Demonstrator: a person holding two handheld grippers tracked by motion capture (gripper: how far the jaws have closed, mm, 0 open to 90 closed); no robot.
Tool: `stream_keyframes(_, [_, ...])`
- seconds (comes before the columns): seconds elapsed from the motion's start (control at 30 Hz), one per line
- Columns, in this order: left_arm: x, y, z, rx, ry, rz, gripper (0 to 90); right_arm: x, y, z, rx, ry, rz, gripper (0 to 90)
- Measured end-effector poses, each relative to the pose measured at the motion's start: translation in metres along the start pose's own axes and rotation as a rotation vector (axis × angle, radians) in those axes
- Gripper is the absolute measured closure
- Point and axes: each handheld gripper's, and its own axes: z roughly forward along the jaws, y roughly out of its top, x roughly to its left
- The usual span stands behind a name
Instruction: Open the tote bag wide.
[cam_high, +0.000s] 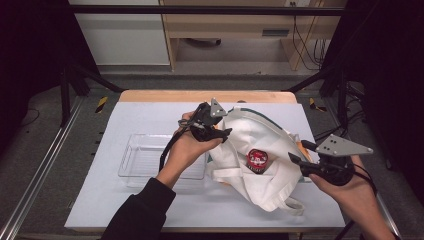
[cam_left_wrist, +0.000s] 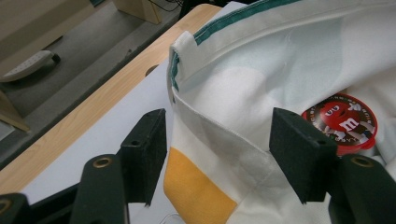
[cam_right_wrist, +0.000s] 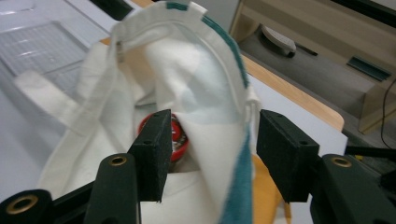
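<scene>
On the white table top (cam_high: 150, 200), a white cloth tote bag (cam_high: 265, 140) with a green-trimmed rim lies right of centre, its mouth held apart. Inside the opening sits a round red-lidded candy tub (cam_high: 257, 160), resting on the bag's lower cloth. The left gripper (cam_high: 220, 134) stands at the bag's left rim; in the left gripper view its jaws are wide apart, with the rim hem and an orange patch of the bag between them, not pinched. The right gripper (cam_high: 298, 152) stands at the bag's right edge; in the right gripper view its jaws are likewise wide, straddling a fold of the rim without clamping it. A clear plastic tray (cam_high: 140, 160) lies just left of the bag, beneath the left hand (cam_high: 187, 150).
</scene>
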Motion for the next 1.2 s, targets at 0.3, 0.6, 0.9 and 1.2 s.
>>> stream_keyframes(0.3, [-0.010, 0.001, 0.011, 0.025, 0.011, -0.011, 26.9, -0.022, -0.007, 0.022, 0.073, -0.017, 0.055, 47.6])
stream_keyframes(0.6, [-0.018, -0.003, 0.024, 0.062, 0.026, -0.011, 22.5, -0.020, -0.014, 0.027, 0.097, -0.006, 0.058, 47.7])
stream_keyframes(0.9, [-0.013, -0.020, 0.016, 0.074, 0.002, -0.052, 37.2, -0.023, -0.026, 0.029, 0.145, 0.003, 0.061, 59.0])
stream_keyframes(1.2, [-0.005, -0.035, 0.014, 0.088, -0.037, -0.075, 69.5, -0.029, -0.027, 0.032, 0.171, 0.002, 0.062, 73.7])
